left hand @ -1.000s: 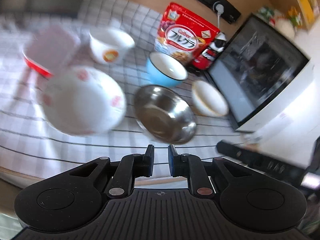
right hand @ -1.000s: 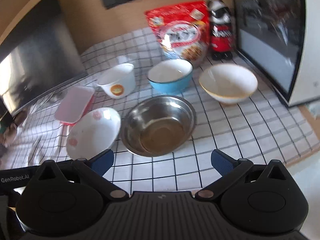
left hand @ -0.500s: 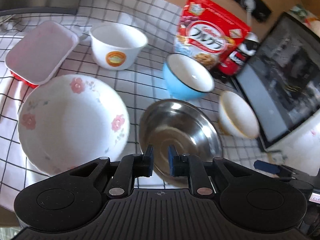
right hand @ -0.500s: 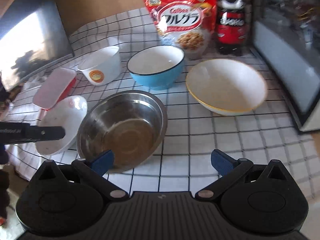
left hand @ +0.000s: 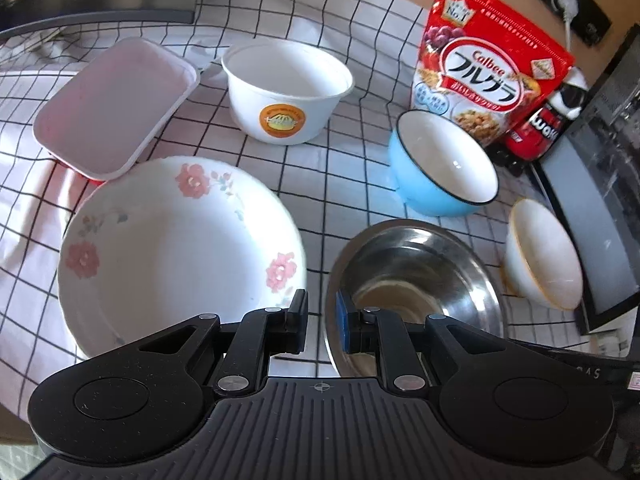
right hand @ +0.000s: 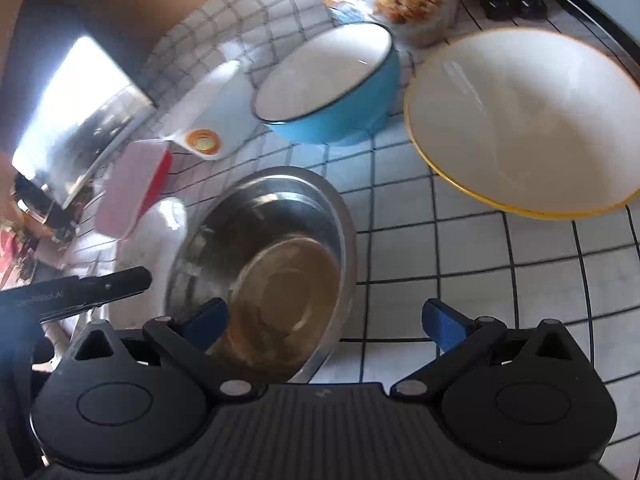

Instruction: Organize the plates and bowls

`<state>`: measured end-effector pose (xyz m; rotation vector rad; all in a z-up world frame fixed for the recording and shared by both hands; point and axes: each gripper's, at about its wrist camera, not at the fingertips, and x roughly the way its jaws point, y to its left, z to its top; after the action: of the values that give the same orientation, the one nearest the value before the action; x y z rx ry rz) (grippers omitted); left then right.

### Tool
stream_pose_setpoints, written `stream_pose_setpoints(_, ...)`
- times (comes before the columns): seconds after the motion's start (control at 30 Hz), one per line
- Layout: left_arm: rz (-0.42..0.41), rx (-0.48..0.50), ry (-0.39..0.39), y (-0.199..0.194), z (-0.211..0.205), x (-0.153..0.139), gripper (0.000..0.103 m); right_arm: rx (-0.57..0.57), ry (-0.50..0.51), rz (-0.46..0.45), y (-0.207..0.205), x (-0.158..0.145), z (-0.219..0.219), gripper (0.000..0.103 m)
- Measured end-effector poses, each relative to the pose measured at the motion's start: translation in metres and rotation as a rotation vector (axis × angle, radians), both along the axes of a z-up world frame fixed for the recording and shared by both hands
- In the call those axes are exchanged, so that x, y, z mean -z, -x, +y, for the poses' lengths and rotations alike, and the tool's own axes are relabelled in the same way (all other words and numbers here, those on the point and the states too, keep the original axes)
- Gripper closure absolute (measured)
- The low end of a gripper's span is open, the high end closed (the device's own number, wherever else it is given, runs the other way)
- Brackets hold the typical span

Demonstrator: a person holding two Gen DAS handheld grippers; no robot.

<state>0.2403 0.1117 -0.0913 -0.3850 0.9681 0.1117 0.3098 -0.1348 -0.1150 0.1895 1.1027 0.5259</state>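
My left gripper (left hand: 322,322) is shut with nothing in it, hovering over the gap between a floral plate (left hand: 176,248) and a steel bowl (left hand: 412,280). Behind them stand a white cup-shaped bowl with an orange logo (left hand: 286,88), a blue bowl (left hand: 440,164) and a yellow-rimmed white bowl (left hand: 540,256). My right gripper (right hand: 324,320) is open wide above the near edge of the steel bowl (right hand: 272,264), its left finger over the bowl and its right finger over the cloth. The blue bowl (right hand: 332,88) and yellow-rimmed bowl (right hand: 520,120) lie beyond.
A pink-lidded red container (left hand: 116,104) sits at the left. A red cereal bag (left hand: 488,68) and a dark bottle (left hand: 548,120) stand at the back, an oven (left hand: 600,200) at the right. The checked cloth (right hand: 460,248) covers the table.
Both grippers have come down and closer to the dishes, which now loom larger. The left jaws have stayed shut and the right jaws have stayed wide apart.
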Motion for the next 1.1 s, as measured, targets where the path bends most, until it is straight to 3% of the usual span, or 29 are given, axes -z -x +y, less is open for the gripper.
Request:
stream_pose_setpoints(0.13,-0.005,0.014,0.019,-0.005,0.009,0.005,0.086,0.016,-0.004,0.068,-0.006,0.012,0.003,0.000)
stream_pose_setpoints(0.5,0.007,0.118,0.069,-0.019,0.013,0.018,0.086,0.071,0.058,0.058,-0.001,0.015,0.015,0.000)
stream_pose_setpoints(0.63,-0.005,0.157,0.054,-0.026,0.009,0.022,0.086,0.021,0.121,0.076,-0.005,0.013,0.026,0.002)
stream_pose_setpoints(0.7,-0.009,0.159,0.032,-0.029,0.007,0.023,0.086,0.042,0.136,0.055,-0.006,0.010,0.027,0.020)
stream_pose_setpoints(0.83,0.004,0.173,0.035,-0.036,0.006,0.027,0.085,0.108,0.233,-0.101,0.002,-0.002,0.030,0.026)
stream_pose_setpoints(0.93,0.021,0.198,0.041,-0.040,0.000,0.030,0.078,0.090,0.230,-0.096,0.001,-0.002,0.033,0.040)
stream_pose_setpoints(1.0,0.031,0.205,0.061,-0.043,-0.003,0.032,0.067,0.076,0.224,-0.073,0.000,0.001,0.034,0.058)
stream_pose_setpoints(1.1,0.054,0.206,0.120,-0.046,-0.006,0.034,0.065,0.073,0.245,-0.048,0.000,0.004,0.036,0.068)
